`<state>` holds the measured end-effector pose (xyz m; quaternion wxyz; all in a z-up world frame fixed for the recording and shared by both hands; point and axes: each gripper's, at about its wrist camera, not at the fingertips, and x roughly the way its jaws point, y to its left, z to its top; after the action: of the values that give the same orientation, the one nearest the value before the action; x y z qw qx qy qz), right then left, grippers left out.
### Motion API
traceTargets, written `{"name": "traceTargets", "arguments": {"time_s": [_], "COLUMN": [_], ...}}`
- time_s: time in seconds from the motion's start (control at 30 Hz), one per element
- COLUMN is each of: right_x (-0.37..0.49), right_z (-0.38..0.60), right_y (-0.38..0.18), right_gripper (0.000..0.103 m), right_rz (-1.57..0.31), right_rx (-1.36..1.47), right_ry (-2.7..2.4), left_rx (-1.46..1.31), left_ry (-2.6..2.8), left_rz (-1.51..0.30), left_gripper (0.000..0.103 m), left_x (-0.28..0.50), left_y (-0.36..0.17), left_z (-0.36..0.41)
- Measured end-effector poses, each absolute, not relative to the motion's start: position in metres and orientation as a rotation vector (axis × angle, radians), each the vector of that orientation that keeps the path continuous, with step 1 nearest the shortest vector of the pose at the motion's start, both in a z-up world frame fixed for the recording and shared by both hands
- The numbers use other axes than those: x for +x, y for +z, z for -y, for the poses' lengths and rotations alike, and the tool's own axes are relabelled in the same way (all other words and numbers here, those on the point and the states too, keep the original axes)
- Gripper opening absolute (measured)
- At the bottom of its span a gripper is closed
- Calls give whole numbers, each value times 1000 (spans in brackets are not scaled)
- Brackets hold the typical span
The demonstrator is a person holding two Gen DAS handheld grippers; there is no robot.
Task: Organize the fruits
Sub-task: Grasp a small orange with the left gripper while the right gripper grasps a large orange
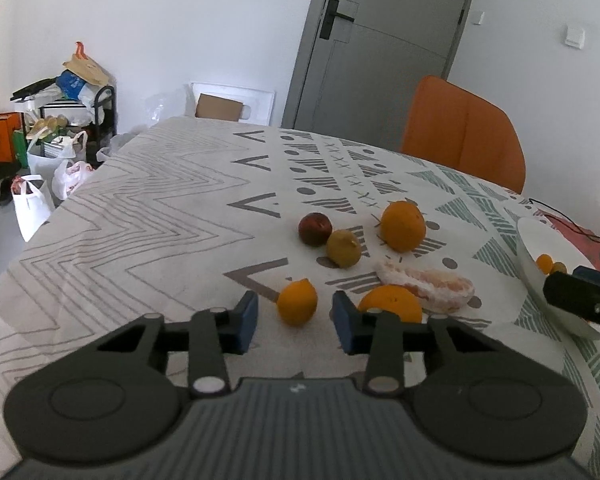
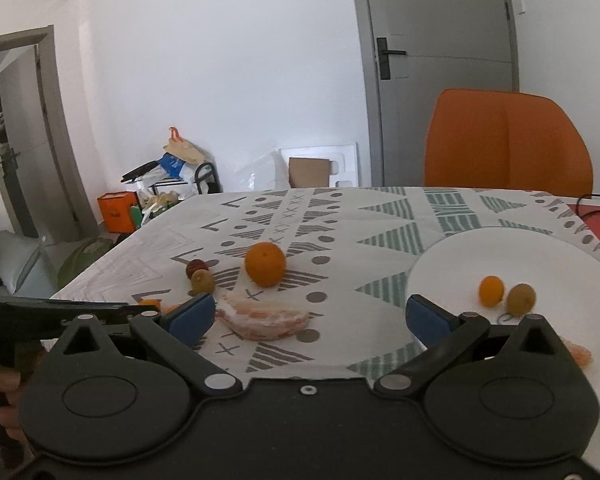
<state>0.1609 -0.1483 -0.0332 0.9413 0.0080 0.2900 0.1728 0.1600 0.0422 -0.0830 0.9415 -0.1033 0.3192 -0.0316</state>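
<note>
Item: fruit sorting, mid-task, pick stage. Left gripper (image 1: 294, 322) was lined up w/ a small orange (image 1: 297, 303) lying on the tablecloth (image 1: 140, 208); jaws spread wide, fruit just ahead of the gap between the blue pads (image 1: 247, 322), no contact seen, nothing held. Right gripper (image 2: 310, 314) hovered empty, jaws released even wider, touching nothing, w/ the plate (image 2: 460, 252) on its right side. Plate already carried a small orange (image 2: 491, 290) and a kiwi (image 2: 521, 299), side by side. Loose on the cloth: large orange (image 1: 403, 225), second orange (image 1: 390, 302) partly behind the left gripper's right finger, peeled citrus wedge (image 1: 428, 286), kiwi (image 1: 343, 248) touching a dark red fruit (image 1: 315, 229). Judged progress: approx. a quarter done. Next move probably needs the left gripper eased fwd. until the small orange sits between the pads, then a gentle close; round fruit may roll if nudged.
</note>
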Motion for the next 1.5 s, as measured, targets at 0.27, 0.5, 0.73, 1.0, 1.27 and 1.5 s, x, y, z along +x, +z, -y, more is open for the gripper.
{"name": "traceTargets", "arguments": {"time_s": [0.27, 0.5, 0.73, 1.0, 1.27, 1.5], "right_x": [167, 173, 180, 190, 175, 170], "right_z": [126, 101, 76, 52, 68, 104], "right_y": [-37, -43, -45, -60, -49, -38], "right_gripper": [102, 96, 93, 50, 33, 33], "right_rz": [-624, -669, -687, -769, -747, -714], "right_rx": [5, 20, 11, 2, 17, 45], "right_ry": [384, 455, 508, 591, 586, 506], "left_rx": [-222, -254, -267, -275, -246, -212], "left_ry": [-81, -32, 8, 25, -23, -93], "left_rz": [-641, -632, -612, -601, -608, -601], "left_gripper": [20, 20, 20, 20, 20, 20], "left_x": [156, 143, 134, 129, 134, 140], "left_y": [-82, -79, -72, -68, -63, -57], "left_z": [-53, -77, -97, -107, -92, -62]}}
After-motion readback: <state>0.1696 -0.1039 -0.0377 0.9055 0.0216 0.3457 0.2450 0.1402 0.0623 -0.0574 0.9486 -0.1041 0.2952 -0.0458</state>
